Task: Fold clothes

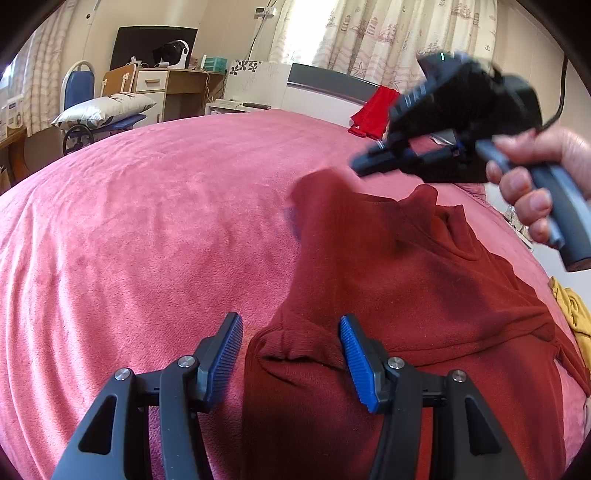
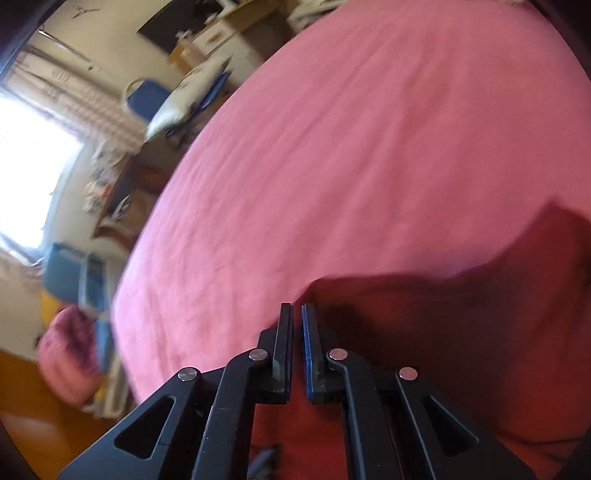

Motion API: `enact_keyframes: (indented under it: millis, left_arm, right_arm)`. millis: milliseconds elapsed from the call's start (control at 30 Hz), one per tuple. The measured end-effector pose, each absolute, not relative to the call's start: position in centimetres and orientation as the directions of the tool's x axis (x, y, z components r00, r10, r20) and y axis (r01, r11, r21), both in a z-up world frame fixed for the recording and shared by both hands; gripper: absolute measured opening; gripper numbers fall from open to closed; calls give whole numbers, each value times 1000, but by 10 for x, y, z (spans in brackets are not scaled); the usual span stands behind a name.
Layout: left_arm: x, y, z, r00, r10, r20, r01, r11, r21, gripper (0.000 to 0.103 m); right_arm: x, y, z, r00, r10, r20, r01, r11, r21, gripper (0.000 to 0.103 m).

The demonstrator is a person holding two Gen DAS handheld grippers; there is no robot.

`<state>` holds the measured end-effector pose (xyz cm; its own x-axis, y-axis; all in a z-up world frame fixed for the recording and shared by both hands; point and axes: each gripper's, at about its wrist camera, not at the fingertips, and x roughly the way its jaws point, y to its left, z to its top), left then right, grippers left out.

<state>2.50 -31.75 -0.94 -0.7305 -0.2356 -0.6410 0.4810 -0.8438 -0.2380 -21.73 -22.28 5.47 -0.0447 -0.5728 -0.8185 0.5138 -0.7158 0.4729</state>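
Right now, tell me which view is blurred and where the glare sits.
Left wrist view: mostly sharp, only the right gripper is motion-smeared; the window behind the curtains is blown out. Right wrist view: the room and the pink bedspread are smeared, its window glares white, and the dark red garment lies in shadow.

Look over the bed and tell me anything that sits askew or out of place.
The dark red sweater lies crooked at the right side of the pink blanket, with its near hem rumpled and turned up. A bright red garment is draped over the far edge, and yellow cloth hangs at the right edge.
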Motion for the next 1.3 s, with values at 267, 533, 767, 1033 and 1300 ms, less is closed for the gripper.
enact_keyframes:
  millis: [267, 533, 767, 1033, 1300]
  left_arm:
    - [25, -317, -9, -730, -237, -641, 481, -845, -234, 56]
    - [23, -320, -9, -728, -235, -644, 483, -843, -238, 56]
    - [22, -323, -10, -724, -234, -649, 484, -842, -237, 56]
    - [18, -322, -7, -706, -241, -666, 488, -847, -211, 58]
    - [15, -306, 21, -669, -267, -694, 432, -899, -70, 58]
  right_arm:
    - [-228, -222, 58, 35, -660, -750, 497, -640, 586, 33]
    - [-204, -308, 13, -10, -401, -916, 688, -668, 284, 16]
    - [-231, -233, 84, -218, -644, -733, 598, -682, 421, 21]
    - [-192, -75, 35, -76, -574, -815, 503, -728, 466, 22]
    - [-204, 107, 34, -376, -554, -743, 156, -828, 538, 20]
